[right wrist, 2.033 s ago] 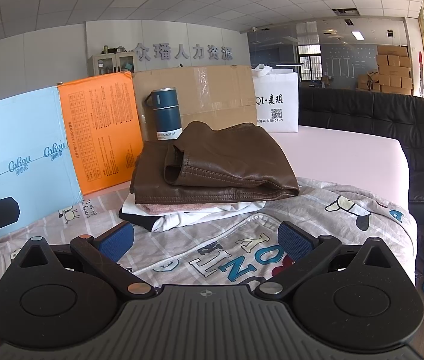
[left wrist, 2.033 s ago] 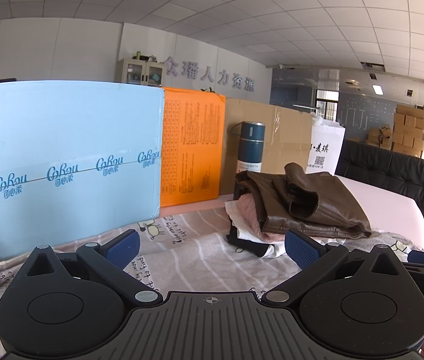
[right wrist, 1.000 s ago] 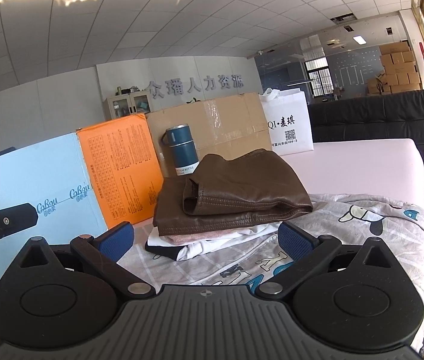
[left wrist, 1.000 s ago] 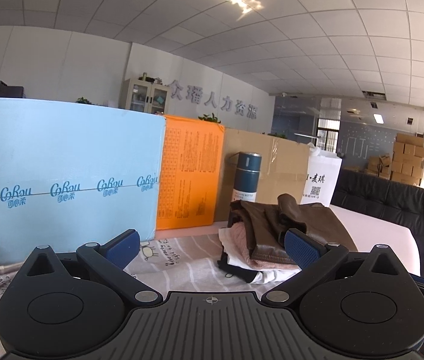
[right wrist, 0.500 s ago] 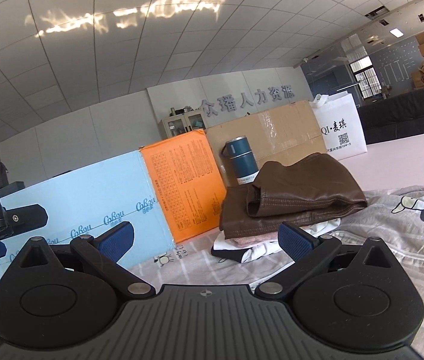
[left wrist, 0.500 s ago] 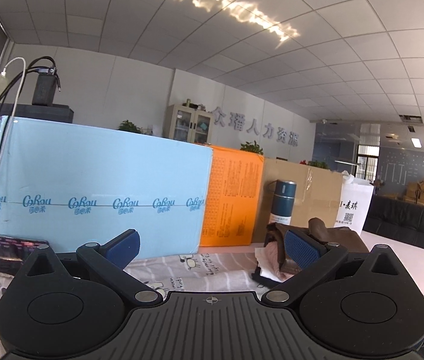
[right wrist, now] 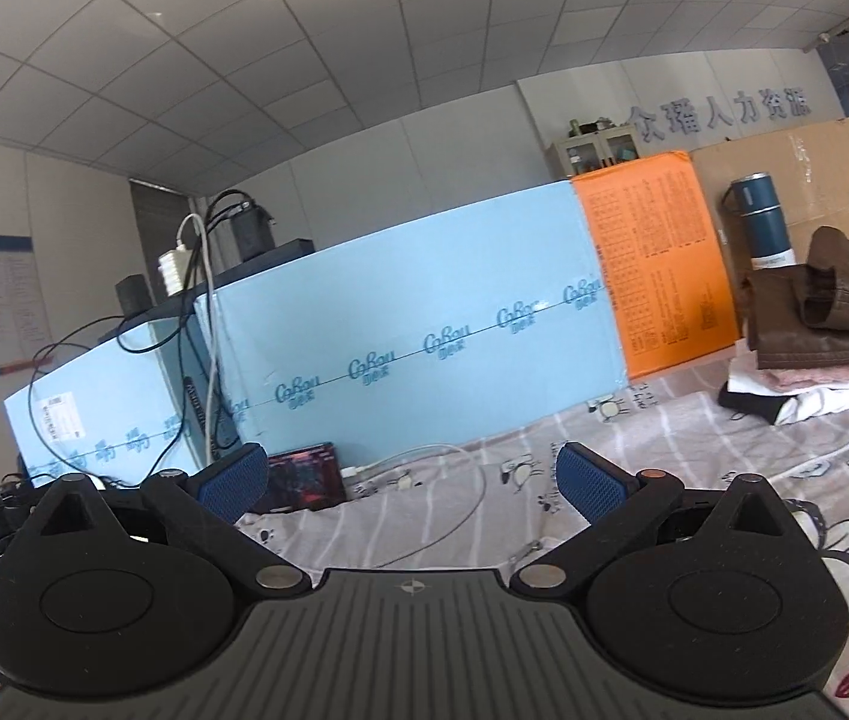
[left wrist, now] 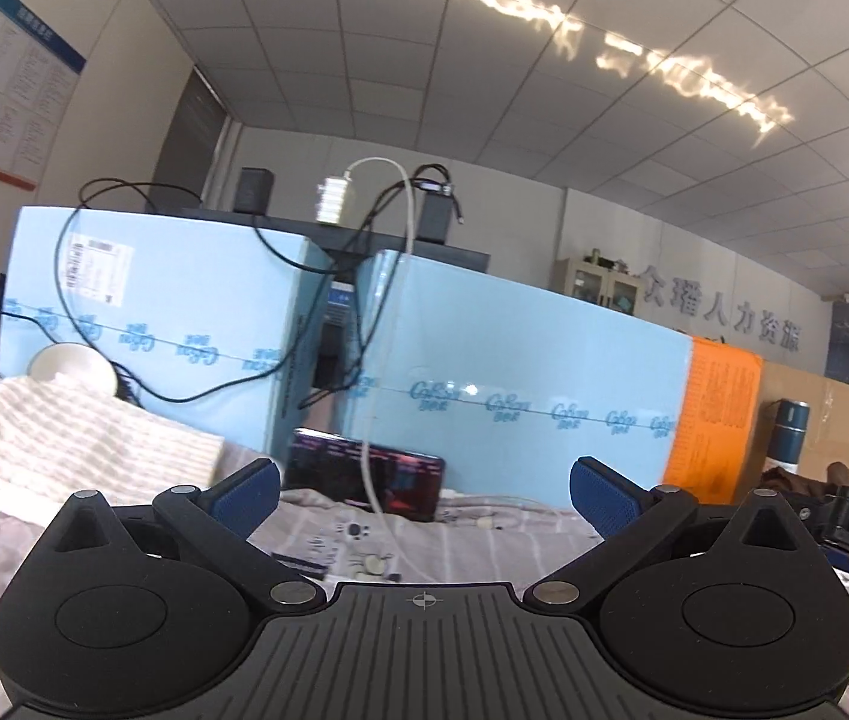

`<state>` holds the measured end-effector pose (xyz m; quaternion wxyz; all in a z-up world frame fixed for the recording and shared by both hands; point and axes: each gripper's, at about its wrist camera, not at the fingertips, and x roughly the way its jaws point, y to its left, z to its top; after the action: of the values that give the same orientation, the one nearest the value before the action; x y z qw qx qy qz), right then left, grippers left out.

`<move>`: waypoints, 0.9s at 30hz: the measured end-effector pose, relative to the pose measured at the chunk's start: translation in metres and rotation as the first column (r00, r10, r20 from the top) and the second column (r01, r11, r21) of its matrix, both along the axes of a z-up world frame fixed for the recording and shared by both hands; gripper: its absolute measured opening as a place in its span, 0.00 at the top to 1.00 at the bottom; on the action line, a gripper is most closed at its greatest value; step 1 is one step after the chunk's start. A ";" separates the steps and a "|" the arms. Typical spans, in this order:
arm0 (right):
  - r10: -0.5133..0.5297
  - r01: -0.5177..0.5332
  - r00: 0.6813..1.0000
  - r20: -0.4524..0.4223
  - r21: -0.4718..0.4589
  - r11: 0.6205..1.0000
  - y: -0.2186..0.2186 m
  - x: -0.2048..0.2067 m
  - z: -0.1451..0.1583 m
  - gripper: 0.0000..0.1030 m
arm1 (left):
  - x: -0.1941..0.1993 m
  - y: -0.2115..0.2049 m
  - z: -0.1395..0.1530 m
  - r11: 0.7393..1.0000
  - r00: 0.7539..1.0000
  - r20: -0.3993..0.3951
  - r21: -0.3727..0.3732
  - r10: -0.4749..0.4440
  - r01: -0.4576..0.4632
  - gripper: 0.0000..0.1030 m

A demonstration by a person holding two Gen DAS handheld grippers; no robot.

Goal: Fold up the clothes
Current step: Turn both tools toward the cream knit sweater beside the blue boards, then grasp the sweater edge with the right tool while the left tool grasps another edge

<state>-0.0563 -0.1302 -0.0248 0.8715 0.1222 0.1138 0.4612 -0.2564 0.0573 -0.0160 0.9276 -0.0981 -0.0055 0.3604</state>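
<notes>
Step in hand: the next garment is judged to be sought; a cream knitted garment (left wrist: 82, 438) is seen lying at the left on the patterned bedsheet (right wrist: 694, 444), unfolded and bunched.
How it is done well: the knit is best approached low over the sheet and pinched at an edge or corner, not in the bunched middle, so that it can be drawn flat before any fold is made.
Hazard: the white cable (left wrist: 376, 480) and the phone (left wrist: 364, 474) lie between the fingers' line and the knit; they are best kept out of the pinch.
Finished pile: a brown leather jacket (right wrist: 832, 312) is seen folded on top of lighter clothes at the far right, well apart from the knit.
Left gripper (left wrist: 424, 495): held wide apart, nothing gripped, nothing touched.
Right gripper (right wrist: 412, 483): likewise spread wide and empty, raised above the sheet.
</notes>
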 end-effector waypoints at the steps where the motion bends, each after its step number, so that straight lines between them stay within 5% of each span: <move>1: 0.040 -0.040 0.999 0.005 -0.009 0.999 0.009 -0.006 0.003 0.00 | -0.011 0.007 0.000 0.999 0.999 0.002 0.000 0.042 -0.042 0.00; 6: 0.317 -0.324 0.941 -0.117 -0.046 0.945 0.063 -0.021 0.014 0.00 | -0.056 0.043 0.001 0.977 0.977 0.013 0.002 0.213 -0.213 0.00; 13: 0.457 -0.468 0.881 -0.118 -0.092 0.879 0.137 -0.044 0.025 0.00 | -0.088 0.102 0.011 0.949 0.950 0.009 -0.016 0.314 -0.313 0.00; 21: 0.557 -0.592 0.782 -0.279 -0.055 0.804 0.245 -0.029 0.018 0.00 | -0.123 0.205 0.019 0.924 0.926 0.146 -0.225 0.347 -0.311 0.00; 24: 0.571 -0.620 0.744 -0.347 -0.041 0.783 0.289 -0.026 0.006 0.00 | -0.132 0.247 0.008 0.918 0.924 0.216 -0.317 0.316 -0.240 0.00; 27: 0.570 -0.634 0.722 -0.393 -0.046 0.772 0.325 -0.024 -0.012 0.00 | -0.138 0.259 -0.020 0.883 0.900 0.203 -0.363 0.387 -0.298 0.00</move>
<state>-0.0804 0.1945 -0.0366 0.6448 0.0819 0.3440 0.6776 -0.3946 0.3166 -0.0356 0.8102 -0.2940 -0.0900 0.4990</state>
